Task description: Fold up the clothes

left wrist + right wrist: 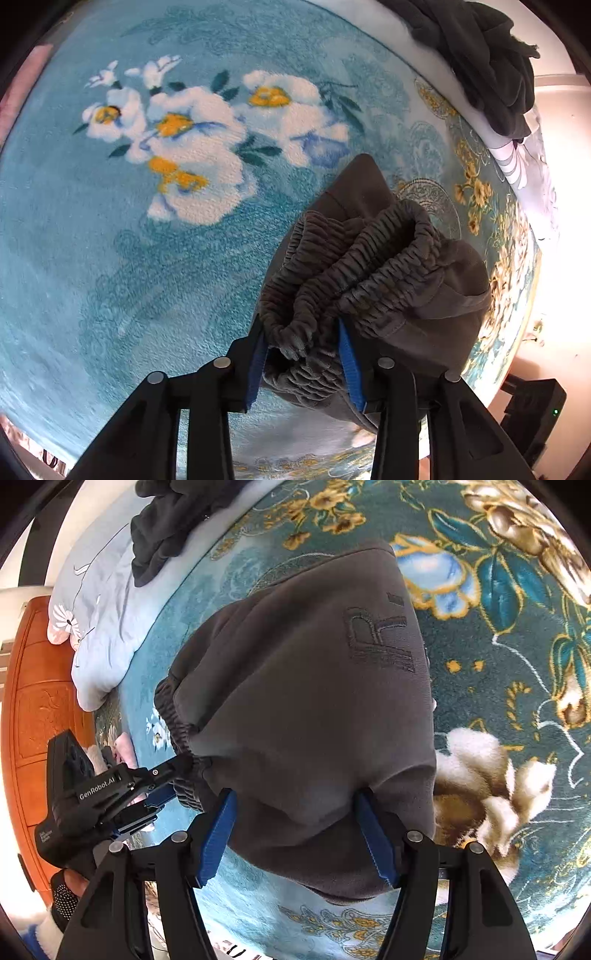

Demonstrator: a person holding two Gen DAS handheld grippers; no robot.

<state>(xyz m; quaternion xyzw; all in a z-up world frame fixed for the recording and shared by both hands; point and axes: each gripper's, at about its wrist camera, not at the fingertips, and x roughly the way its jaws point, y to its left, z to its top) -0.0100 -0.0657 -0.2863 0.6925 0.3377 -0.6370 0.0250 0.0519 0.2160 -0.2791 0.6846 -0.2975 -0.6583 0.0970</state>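
Grey sweatpants [306,709] with an embroidered "R" hang bunched above a teal floral blanket [110,240]. My left gripper [303,354] is shut on the elastic waistband [354,266], which is gathered between its blue pads. My right gripper [295,827] has its jaws wide with the grey cloth draped between the blue pads [373,834]; whether the pads press the cloth is unclear. The left gripper [162,786] also shows in the right wrist view, holding the waistband at the pants' left edge.
A dark grey garment pile [480,55] lies at the blanket's far edge on a pale blue quilt [99,602]. A wooden headboard [33,701] stands at the left. A black box [532,410] sits on the floor to the right.
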